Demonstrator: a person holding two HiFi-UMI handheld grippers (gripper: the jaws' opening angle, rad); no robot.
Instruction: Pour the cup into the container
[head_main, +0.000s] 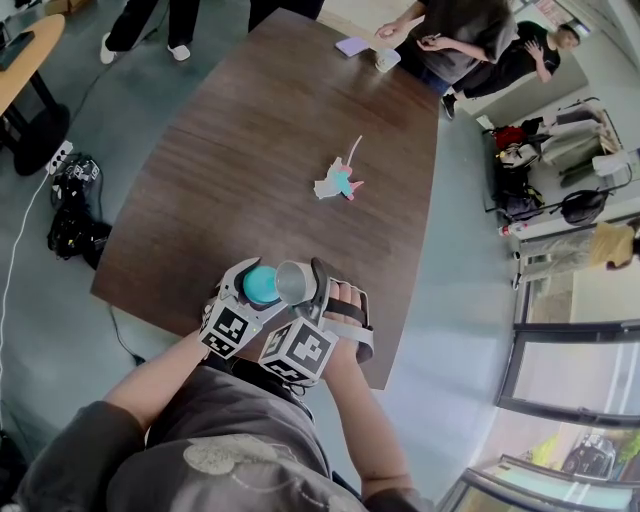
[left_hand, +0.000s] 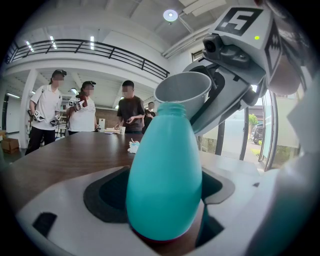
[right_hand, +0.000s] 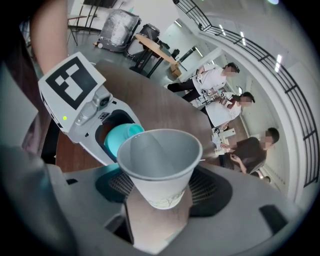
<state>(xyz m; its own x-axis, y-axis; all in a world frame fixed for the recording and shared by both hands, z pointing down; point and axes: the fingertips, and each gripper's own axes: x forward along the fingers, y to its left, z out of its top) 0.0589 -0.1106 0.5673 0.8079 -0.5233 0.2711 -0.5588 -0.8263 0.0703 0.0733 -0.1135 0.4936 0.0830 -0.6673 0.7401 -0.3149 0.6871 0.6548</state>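
Table (head_main: 260, 130): brown, wood-grain.
Left gripper (head_main: 256, 286): jaws clenched on the bottle, over the table's near edge.
Right gripper (head_main: 300, 284): jaws grasping the cup.
Bottle (left_hand: 165, 180): teal, mouth uncapped.
Cup (right_hand: 159, 167): grey paper, tipped, rim just beside the bottle's mouth.
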